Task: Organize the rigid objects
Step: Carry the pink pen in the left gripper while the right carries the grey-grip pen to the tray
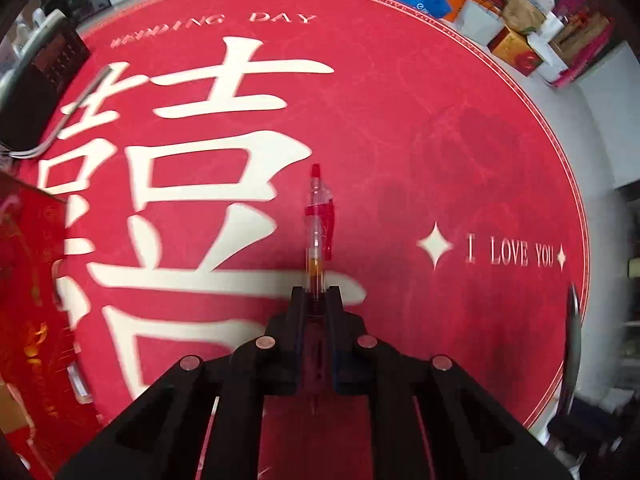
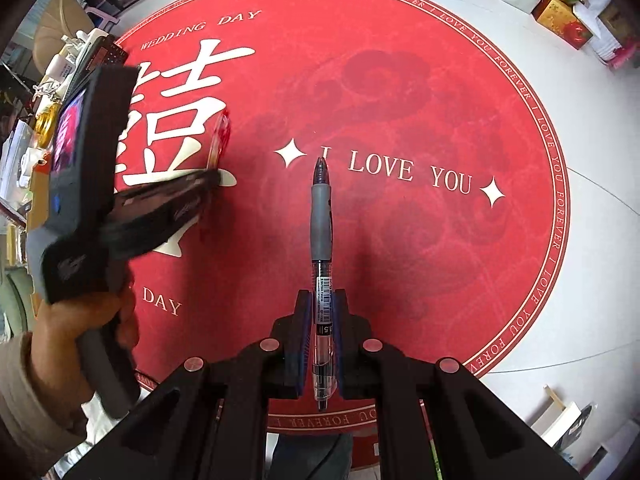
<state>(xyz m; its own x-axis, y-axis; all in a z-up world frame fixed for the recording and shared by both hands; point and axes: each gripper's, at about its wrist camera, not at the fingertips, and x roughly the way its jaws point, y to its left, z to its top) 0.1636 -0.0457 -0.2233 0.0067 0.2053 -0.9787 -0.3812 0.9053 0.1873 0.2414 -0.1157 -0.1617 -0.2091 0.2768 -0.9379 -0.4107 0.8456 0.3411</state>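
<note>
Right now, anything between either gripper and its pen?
No. Each gripper is already shut on a pen: the left gripper on the red pen, the right gripper on the black pen. Both are held above the red mat. No drop-off container is visible.

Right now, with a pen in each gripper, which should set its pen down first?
Probably the right gripper: its black pen points over open red mat. The left gripper with the red pen sits nearer the red box.
</note>
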